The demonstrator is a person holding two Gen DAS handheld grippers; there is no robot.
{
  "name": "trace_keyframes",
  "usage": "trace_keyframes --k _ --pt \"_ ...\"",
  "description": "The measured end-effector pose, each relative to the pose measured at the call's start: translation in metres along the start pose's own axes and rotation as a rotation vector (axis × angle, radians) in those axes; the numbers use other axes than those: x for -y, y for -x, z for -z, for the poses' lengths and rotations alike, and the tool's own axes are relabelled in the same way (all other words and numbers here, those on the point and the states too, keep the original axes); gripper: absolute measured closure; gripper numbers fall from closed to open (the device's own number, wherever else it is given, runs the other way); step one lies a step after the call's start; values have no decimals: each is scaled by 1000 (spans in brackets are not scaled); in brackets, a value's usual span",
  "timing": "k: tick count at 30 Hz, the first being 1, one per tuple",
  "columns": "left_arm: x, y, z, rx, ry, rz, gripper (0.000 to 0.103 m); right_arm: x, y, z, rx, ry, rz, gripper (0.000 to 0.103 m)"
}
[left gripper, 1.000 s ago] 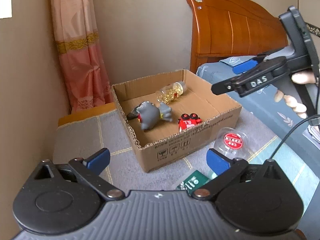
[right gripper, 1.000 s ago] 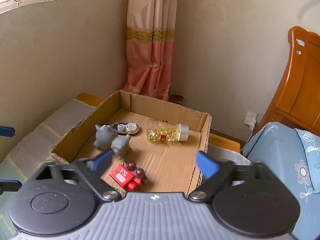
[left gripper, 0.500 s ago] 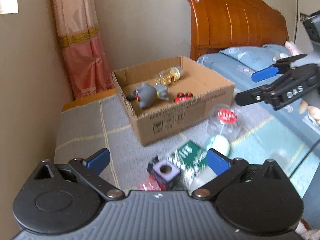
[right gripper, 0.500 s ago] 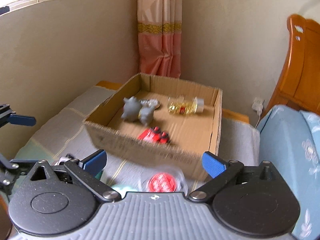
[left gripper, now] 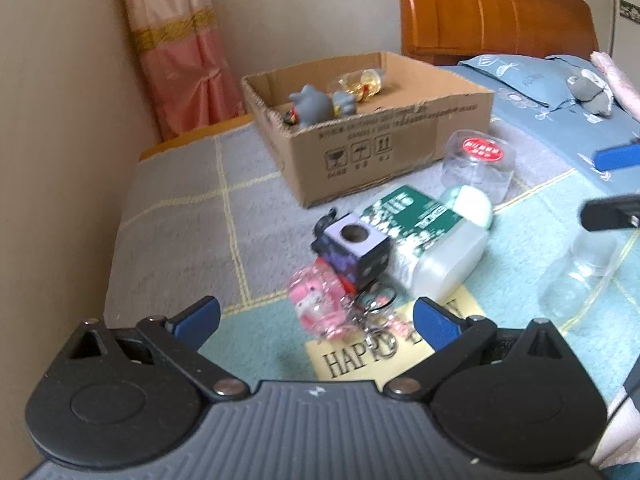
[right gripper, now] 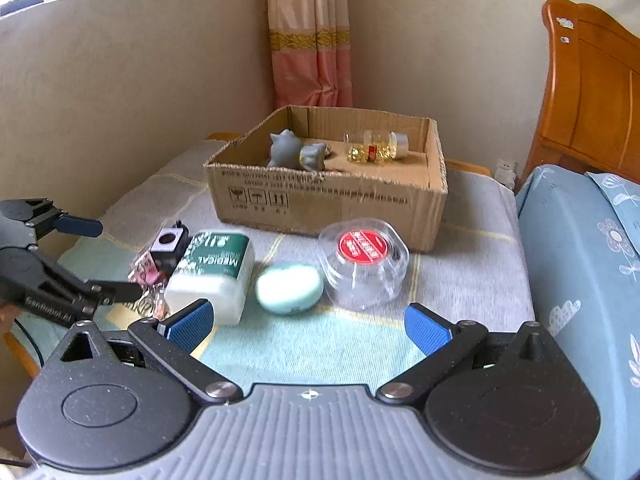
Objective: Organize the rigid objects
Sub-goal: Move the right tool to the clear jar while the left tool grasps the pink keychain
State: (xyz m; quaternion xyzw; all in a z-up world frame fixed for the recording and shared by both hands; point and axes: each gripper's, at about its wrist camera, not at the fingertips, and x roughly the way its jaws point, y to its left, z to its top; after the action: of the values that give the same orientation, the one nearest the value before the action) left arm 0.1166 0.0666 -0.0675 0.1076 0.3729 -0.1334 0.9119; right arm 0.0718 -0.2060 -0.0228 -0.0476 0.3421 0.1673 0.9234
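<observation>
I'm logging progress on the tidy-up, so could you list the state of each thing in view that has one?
Brown cardboard box: open-topped, partly filled.
Grey animal figurine: inside the box.
Clear bottle of yellow capsules: lying on its side in the box.
Clear plastic jar with red label: outside the box, on the mat.
White medical bottle with green label: lying down, outside.
Mint green oval case: closed, outside.
Left gripper: open, empty.
Right gripper: open, empty.
</observation>
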Motion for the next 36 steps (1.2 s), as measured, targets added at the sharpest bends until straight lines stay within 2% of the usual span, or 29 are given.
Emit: trace_keyframes --k 8,16,22,25,28,32,36 --pt "2 -6 13 -34 6 24 1 -25 7 27 -14 52 67 0" --pt "5 -11 15 -83 -15 50 1 -22 -5 59 -116 -19 53 0" --pt "-1 -7 8 -121 4 78 1 -21 -26 69 -170 -22 58 0" --pt "-4 -4 4 -138 0 96 1 -24 -28 71 -160 4 67 0" --pt "-4 -3 -4 -146 -29 135 1 -20 -30 71 -144 18 52 0" --pt "3 -18 -20 -149 -111 237 1 -20 -30 72 -115 23 48 0" --pt "14 -41 -29 -146 -191 244 1 -21 -31 72 -108 25 46 0"
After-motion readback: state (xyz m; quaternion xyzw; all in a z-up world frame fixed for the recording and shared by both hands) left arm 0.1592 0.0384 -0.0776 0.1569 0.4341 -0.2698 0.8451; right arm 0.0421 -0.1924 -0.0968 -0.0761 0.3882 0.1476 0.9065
